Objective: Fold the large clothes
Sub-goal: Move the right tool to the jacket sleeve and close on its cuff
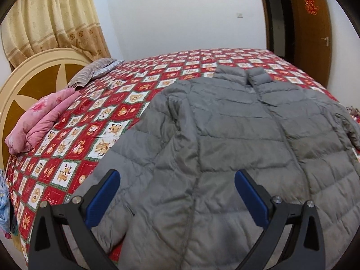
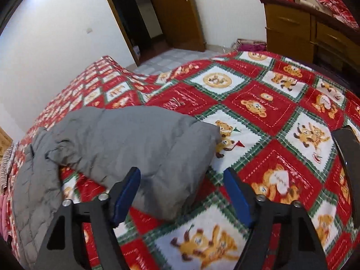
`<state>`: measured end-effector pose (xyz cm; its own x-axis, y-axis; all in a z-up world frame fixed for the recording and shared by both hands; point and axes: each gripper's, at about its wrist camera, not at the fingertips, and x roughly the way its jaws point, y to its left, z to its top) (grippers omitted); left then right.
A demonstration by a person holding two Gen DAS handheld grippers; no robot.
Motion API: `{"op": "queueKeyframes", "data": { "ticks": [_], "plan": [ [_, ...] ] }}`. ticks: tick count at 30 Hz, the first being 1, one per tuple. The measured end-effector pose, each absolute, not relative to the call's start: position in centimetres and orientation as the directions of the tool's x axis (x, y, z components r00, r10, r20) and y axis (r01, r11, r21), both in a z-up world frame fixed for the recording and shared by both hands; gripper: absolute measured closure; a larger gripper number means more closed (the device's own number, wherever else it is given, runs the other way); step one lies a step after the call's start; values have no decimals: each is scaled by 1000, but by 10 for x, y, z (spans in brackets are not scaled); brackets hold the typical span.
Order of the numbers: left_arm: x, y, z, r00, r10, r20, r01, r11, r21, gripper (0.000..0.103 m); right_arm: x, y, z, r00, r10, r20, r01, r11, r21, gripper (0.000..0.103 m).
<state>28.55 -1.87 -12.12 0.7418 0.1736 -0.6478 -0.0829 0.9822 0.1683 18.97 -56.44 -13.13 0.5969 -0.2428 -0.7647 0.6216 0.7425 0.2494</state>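
A grey quilted jacket (image 1: 236,135) lies spread on the red bear-patterned bedspread (image 1: 90,121), with its collar at the far side. My left gripper (image 1: 177,175) hovers open over the jacket's near left part, blue pads wide apart with nothing pinched. In the right wrist view one grey sleeve (image 2: 135,139) stretches out from the jacket across the bedspread (image 2: 270,112). My right gripper (image 2: 182,173) stands open just above the sleeve's near edge. Its left pad sits over the fabric and its right pad over the bedspread; neither pad presses on the sleeve.
A folded pink quilt (image 1: 40,121) and a striped cloth (image 1: 94,72) lie by the round headboard (image 1: 33,76). A wooden door (image 1: 310,22) stands open beyond the bed. A wooden dresser (image 2: 303,29) is past the bed's corner. A dark flat object (image 2: 346,148) lies at the right edge.
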Motion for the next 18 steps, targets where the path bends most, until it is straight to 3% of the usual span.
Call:
{"op": "queueKeyframes", "data": {
  "ticks": [7,10,18],
  "plan": [
    [310,9,-129,697,185,-693,-127,983,134,0,208,-558,-144,567,-238,-788,586,789,184,79],
    [315,21,-130,687,198,-699,-146,980,134,0,212,-563,-138,568,-255,-783,586,793,166,87],
    [324,56,-125,687,245,-684,-215,968,131,0,243,-538,-85,612,-366,-701,534,845,24,92]
  ]
}}
